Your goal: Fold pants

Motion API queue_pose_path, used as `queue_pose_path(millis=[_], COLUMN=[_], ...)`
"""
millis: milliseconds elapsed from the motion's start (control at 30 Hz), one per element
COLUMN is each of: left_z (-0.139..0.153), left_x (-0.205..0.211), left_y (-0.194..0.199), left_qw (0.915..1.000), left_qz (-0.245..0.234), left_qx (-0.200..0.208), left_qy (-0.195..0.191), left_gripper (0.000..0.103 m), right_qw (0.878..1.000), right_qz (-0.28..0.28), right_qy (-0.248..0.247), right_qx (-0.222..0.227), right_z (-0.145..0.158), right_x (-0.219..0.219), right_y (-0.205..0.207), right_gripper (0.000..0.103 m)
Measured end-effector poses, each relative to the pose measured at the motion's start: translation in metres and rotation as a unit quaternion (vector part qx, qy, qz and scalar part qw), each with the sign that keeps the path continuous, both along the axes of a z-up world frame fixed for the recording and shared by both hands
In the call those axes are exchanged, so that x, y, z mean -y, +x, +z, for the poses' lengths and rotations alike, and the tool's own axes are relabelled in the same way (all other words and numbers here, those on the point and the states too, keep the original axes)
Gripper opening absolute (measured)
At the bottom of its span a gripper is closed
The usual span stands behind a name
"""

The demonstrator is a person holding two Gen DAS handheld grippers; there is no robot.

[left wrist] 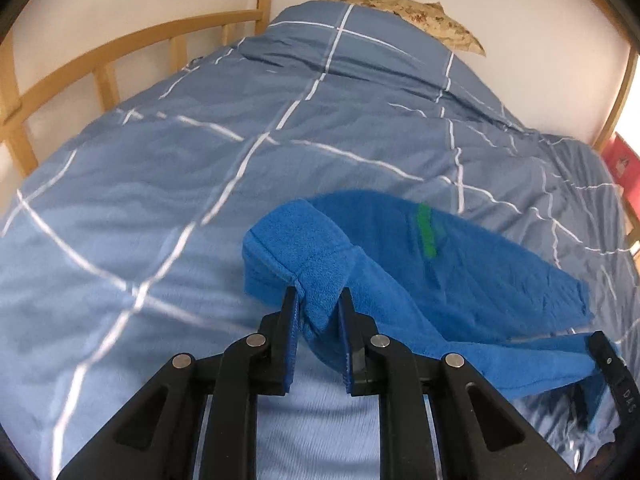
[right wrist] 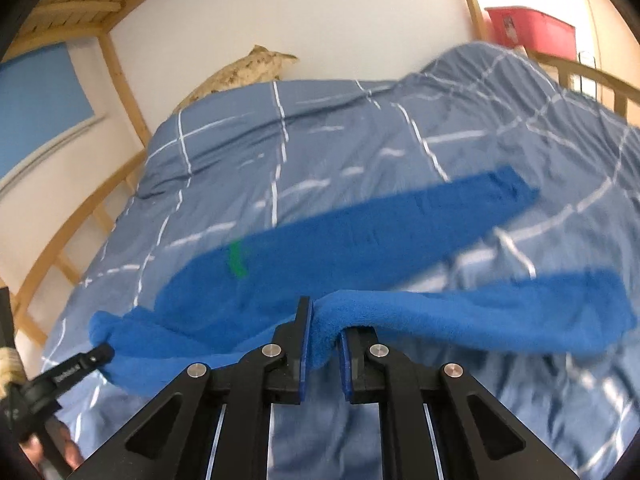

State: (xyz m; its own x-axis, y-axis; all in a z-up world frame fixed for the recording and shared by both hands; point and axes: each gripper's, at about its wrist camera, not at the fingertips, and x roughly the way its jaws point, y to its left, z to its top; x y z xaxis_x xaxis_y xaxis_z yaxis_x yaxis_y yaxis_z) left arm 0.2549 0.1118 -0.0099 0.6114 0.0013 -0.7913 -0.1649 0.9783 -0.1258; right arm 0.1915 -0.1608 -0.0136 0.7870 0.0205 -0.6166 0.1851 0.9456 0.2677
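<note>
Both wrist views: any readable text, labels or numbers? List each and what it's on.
"DAS": on the right gripper finger at the left wrist view's right edge; possibly cut off.
White print on the left gripper finger: too blurred.
Sticker on the red bin: unreadable.

Royal-blue fleece pants (left wrist: 460, 280) with green mark (left wrist: 425, 230); under them grey-blue duvet (left wrist: 200, 184), white grid lines; black grippers.

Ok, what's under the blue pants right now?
The blue pants hang between the left gripper and right gripper, above the checked blue duvet. Nothing else shows beneath; the patch they cover is hidden.
</note>
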Motion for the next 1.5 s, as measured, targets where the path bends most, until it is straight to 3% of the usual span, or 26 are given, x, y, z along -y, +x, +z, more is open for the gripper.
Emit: queue_pose_path(millis=[100, 300, 467, 800, 900, 1033, 1100, 1200, 1433, 1500], left_z=[0.004, -0.009, -0.028, -0.054, -0.055, -0.045, -0.035, -0.024, -0.005, 0.0], left_x=[0.003, 0.012, 0.018, 0.042, 0.046, 0.045, 0.043, 0.04, 0.058, 0.065], left_y=[0.032, 0.091, 0.129, 0.189, 0.201, 0.206, 0.205, 0.2, 0.163, 0.151], left_qw=[0.9998, 0.9982, 0.9959, 0.9913, 0.9913, 0.9918, 0.992, 0.9919, 0.9876, 0.9862], left_qz=[0.002, 0.011, 0.02, -0.016, -0.04, -0.05, -0.051, -0.044, -0.079, -0.093], left_qx=[-0.017, -0.058, -0.088, -0.114, -0.1, -0.069, -0.054, -0.038, -0.015, -0.013], left_qy=[0.002, 0.006, 0.01, 0.065, 0.075, 0.095, 0.102, 0.114, 0.135, 0.136], left_gripper=[0.018, 0.019, 0.019, 0.023, 0.027, 0.051, 0.059, 0.062, 0.067, 0.069], right_qw=[1.0, 0.998, 0.993, 0.982, 0.979, 0.974, 0.97, 0.968, 0.977, 0.977], right_qz=[0.005, 0.02, 0.031, 0.033, 0.032, 0.038, 0.046, 0.06, 0.086, 0.098], right_qy=[0.001, -0.047, -0.068, -0.082, -0.08, -0.084, -0.081, -0.072, -0.036, -0.045], right_qx=[-0.015, -0.047, -0.088, -0.164, -0.185, -0.208, -0.224, -0.232, -0.192, -0.183], right_z=[0.006, 0.005, -0.015, -0.067, -0.076, -0.084, -0.085, -0.081, -0.049, -0.038], right_x=[0.005, 0.007, 0.012, 0.018, 0.02, 0.02, 0.019, 0.018, 0.014, 0.01], right_y=[0.033, 0.104, 0.157, 0.221, 0.231, 0.242, 0.246, 0.248, 0.227, 0.218], right_gripper=[0.013, 0.013, 0.013, 0.013, 0.013, 0.015, 0.02, 0.03, 0.058, 0.059])
